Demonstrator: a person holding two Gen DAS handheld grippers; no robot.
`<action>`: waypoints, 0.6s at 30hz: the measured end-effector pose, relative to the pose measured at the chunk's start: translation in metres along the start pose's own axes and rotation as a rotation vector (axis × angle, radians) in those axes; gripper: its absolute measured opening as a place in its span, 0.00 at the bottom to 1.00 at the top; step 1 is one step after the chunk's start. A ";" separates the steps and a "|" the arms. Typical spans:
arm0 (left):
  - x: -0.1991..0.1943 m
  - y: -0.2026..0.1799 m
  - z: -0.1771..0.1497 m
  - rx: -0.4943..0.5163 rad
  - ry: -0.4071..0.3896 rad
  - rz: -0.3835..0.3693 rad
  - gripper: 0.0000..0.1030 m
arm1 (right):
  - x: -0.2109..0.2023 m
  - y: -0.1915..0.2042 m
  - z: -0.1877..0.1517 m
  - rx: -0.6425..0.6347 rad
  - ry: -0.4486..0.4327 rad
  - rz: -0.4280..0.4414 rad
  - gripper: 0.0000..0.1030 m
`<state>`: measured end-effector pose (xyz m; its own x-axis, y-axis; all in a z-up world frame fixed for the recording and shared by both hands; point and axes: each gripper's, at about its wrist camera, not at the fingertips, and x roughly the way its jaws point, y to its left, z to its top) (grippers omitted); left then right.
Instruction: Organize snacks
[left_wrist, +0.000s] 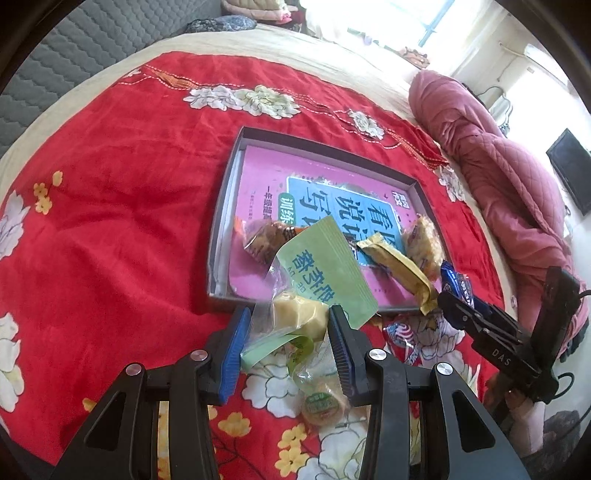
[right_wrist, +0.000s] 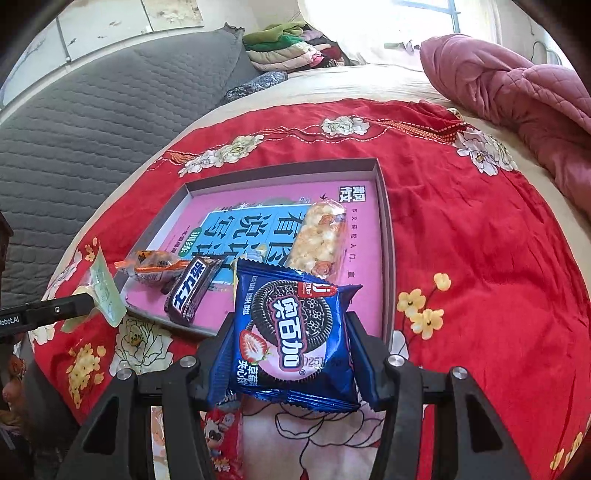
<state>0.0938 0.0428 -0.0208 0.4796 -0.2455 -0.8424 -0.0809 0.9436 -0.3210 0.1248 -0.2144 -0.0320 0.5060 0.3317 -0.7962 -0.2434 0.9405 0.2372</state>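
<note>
The shallow grey tray (left_wrist: 218, 236), lined with a pink book cover (right_wrist: 280, 206), is lying on a red flowered bedspread (left_wrist: 110, 229) spread over the bed; everything else is placed from it.

The left claw (left_wrist: 288, 332) is gripping a clear-and-green pastry packet (left_wrist: 314, 280) between its blue pads, holding it just over the tray's near edge. The packet's green flap is leaning in over the tray.

The right claw (right_wrist: 291, 354) is gripping a blue sandwich-cookie packet (right_wrist: 291, 332) by its sides, held upright at the tray's near right corner.

Inside the tray, an orange-wrapped snack (right_wrist: 155, 269) is sitting at the near left, a dark chocolate bar (right_wrist: 192, 291) is lying just beside it, and a clear packet of puffed-rice cake (right_wrist: 317, 236) is resting toward the right wall.

Outside the tray, just in front of its near edge, a round green-labelled pastry (left_wrist: 323, 404) is lying on the bedspread under the left claw. A red packet (right_wrist: 221, 439) is lying under the right claw.
</note>
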 end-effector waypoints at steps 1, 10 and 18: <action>0.002 -0.001 0.002 -0.001 0.000 -0.002 0.43 | 0.001 0.000 0.001 -0.001 0.000 0.001 0.54; 0.012 -0.009 0.019 -0.005 -0.017 -0.003 0.43 | 0.008 0.003 0.010 -0.033 -0.013 -0.021 0.54; 0.023 -0.012 0.024 -0.003 -0.010 0.007 0.43 | 0.014 0.007 0.017 -0.053 -0.023 -0.041 0.54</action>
<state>0.1266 0.0310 -0.0254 0.4878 -0.2368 -0.8402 -0.0869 0.9446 -0.3166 0.1442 -0.2022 -0.0322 0.5356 0.2948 -0.7913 -0.2648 0.9485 0.1740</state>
